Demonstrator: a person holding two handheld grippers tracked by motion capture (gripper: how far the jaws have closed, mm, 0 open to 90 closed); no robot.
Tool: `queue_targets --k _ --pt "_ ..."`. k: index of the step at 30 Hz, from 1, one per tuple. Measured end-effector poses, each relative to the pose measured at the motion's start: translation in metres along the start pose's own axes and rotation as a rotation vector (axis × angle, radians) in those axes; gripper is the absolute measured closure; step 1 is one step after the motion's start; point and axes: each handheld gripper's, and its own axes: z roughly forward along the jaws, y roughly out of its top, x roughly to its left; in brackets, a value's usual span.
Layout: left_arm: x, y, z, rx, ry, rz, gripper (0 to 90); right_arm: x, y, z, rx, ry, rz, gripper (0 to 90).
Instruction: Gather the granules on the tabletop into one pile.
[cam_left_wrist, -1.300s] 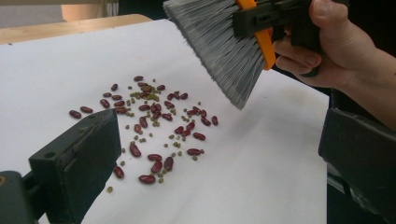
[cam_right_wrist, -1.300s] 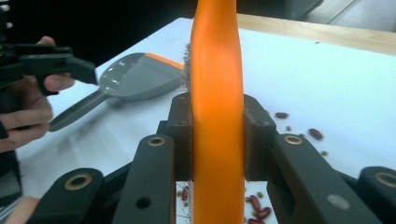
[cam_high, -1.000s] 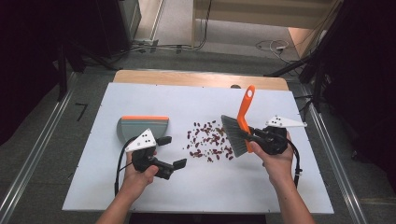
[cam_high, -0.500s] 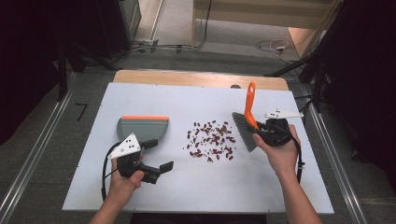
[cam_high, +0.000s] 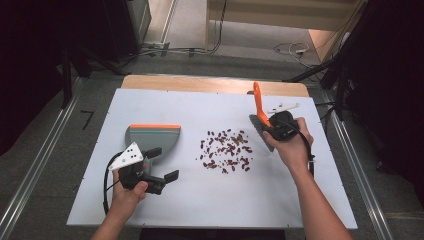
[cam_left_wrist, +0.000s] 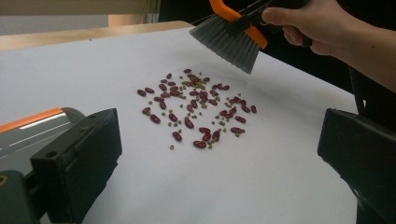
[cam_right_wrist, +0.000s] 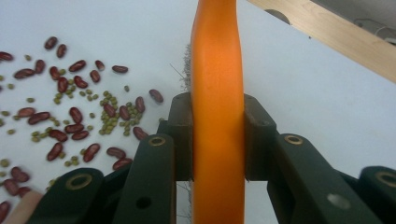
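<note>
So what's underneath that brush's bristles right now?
Bare white table: the brush hangs in the air past the scattered beans, its orange handle clamped in the right gripper. No bean shows under it, though the bristles cover a small patch.

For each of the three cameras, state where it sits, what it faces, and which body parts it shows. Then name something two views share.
High view: above the table, looking down; both forearms, left tool, right tool.
Left gripper view: on the left tool, facing beans and brush; a hand.
Right gripper view: along the brush handle; a fingertip.
Shared: beans, brush.
</note>
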Motion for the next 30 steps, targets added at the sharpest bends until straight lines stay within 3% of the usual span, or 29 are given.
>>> queue_targets --k 5,8,10,16,20,30 --pt "0.003 0.001 -0.001 -0.006 -0.001 0.001 0.5 0.012 0.015 0.017 0.063 -0.056 -0.069 68.7" --pt "0.004 0.000 -0.002 0.001 0.002 0.008 0.5 0.024 0.023 0.035 0.130 -0.055 -0.123 68.7" --pt "0.004 0.000 -0.003 0.003 0.004 0.006 0.5 0.028 0.025 0.040 0.147 -0.058 -0.140 68.7" --pt "0.005 -0.003 -0.004 0.012 0.006 0.000 0.6 0.047 0.032 0.050 0.180 -0.002 -0.192 69.1" --pt "0.004 -0.003 -0.005 0.018 0.022 0.013 0.6 0.052 0.028 0.048 0.185 0.052 -0.205 69.2" --pt "0.007 -0.003 -0.007 0.014 0.038 0.008 0.6 0.069 0.016 0.038 0.181 0.102 -0.256 68.8"
